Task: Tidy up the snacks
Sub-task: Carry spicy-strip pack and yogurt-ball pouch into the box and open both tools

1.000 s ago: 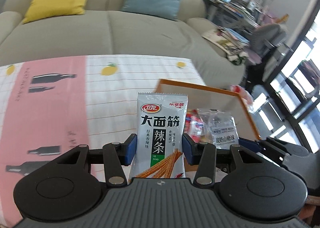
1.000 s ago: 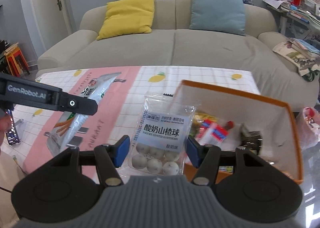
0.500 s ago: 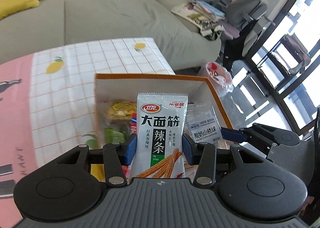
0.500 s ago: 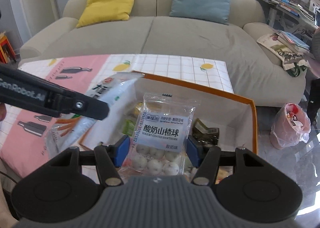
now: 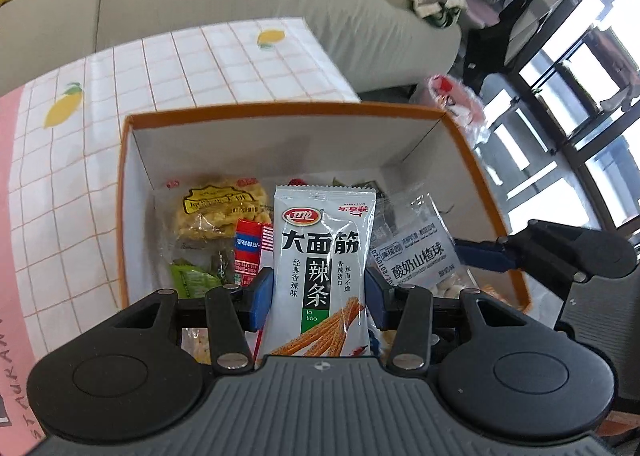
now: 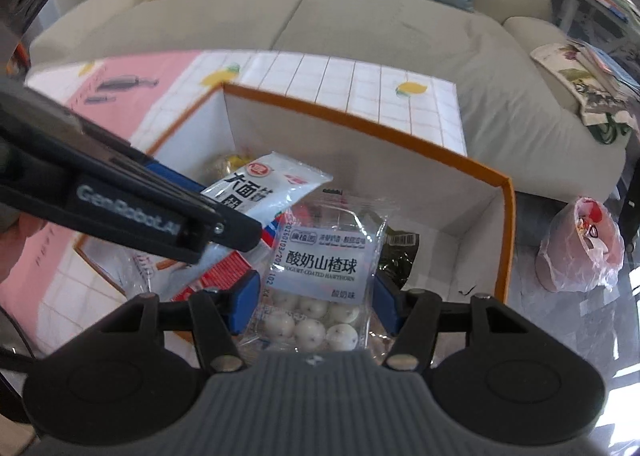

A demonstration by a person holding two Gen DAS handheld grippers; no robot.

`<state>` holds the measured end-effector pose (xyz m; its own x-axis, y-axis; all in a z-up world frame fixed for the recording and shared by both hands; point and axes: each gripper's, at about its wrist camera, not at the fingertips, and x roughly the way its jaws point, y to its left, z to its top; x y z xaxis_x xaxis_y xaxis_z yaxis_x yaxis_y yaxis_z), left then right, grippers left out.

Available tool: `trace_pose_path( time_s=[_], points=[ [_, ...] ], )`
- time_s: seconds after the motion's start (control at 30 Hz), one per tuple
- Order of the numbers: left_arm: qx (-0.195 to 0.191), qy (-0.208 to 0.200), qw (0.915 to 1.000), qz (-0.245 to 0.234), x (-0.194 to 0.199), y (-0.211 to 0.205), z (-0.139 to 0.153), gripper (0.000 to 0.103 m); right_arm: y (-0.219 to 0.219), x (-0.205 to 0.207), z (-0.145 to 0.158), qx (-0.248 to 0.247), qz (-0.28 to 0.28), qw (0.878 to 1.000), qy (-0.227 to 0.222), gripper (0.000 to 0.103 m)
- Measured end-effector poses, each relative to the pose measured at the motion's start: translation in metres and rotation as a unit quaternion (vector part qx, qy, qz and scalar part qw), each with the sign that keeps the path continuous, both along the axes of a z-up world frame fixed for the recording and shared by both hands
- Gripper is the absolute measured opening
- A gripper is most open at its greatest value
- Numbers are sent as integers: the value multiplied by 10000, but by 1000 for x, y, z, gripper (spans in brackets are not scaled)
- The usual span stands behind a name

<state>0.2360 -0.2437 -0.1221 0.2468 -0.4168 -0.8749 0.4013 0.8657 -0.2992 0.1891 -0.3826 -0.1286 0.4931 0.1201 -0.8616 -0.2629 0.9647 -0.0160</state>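
My left gripper (image 5: 318,292) is shut on a white spicy-strip packet (image 5: 322,256), held upright over the orange-rimmed white box (image 5: 280,112). My right gripper (image 6: 314,302) is shut on a clear bag of yogurt hawthorn balls (image 6: 320,268), also over the box (image 6: 504,224). The two packets hang side by side; the hawthorn bag (image 5: 416,256) shows right of the strip packet, and the strip packet (image 6: 260,188) with the left gripper's arm (image 6: 120,200) crosses the right wrist view. Inside lie a yellow snack bag (image 5: 216,212), a red carton (image 5: 250,248) and a green packet (image 5: 192,280).
The box stands at the right end of a table with a pink and white checked cloth (image 5: 60,196). Behind it is a grey-green sofa (image 6: 360,16) with yellow and blue cushions. A pink plastic bag (image 6: 580,248) sits on the floor to the right.
Both grippers have carried their packets rightward and down, from above the tablecloth to over the open box. Both grips are unchanged.
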Motion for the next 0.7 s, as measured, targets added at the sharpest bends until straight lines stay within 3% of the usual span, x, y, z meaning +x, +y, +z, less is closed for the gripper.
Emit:
trace_pose_path(
  time_s=[0.33,0.47,0.7],
  points=[
    [294,376,9989,-30,17,-13,-28,54,4,25,-34,-580,365,9971,327,59],
    [351,465,9983,-79,19,-16,-31,55,2,32,-36,-574,310,9973,344,59],
    [196,480,9986,-90,19,-7,-29,68,5,33,-34,-666,349,9965,365,60]
  ],
)
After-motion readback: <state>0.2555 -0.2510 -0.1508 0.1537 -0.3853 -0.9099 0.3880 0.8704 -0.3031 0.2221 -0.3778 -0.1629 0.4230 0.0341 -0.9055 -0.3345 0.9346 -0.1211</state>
